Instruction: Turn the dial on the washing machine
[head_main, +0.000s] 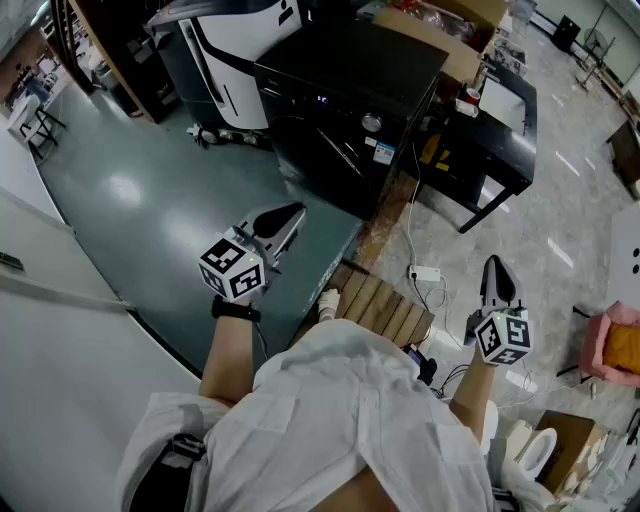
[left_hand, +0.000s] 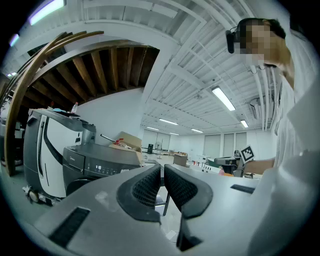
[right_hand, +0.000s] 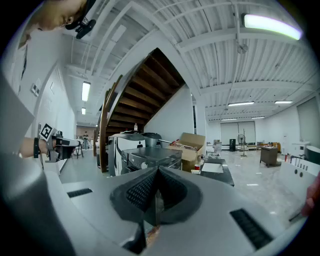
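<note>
Low in the frame, the left hand-held gripper (head_main: 288, 218) had its jaws a slit apart and empty; the right hand-held gripper (head_main: 496, 272) was clenched on nothing. Well beyond, upper centre, the washing machine (head_main: 340, 80) carried its dial (head_main: 371, 122), probably stiff and smooth, best pinched across its rim.

Bright, even light falls from long white ceiling strip lamps (right_hand: 272, 26), leaving a pale glare patch on the glossy teal floor (head_main: 125, 188) left of the black front-loading washing machine (head_main: 345, 85). Both gripper views bow outward, with black corners; the head view is sharp.
</note>
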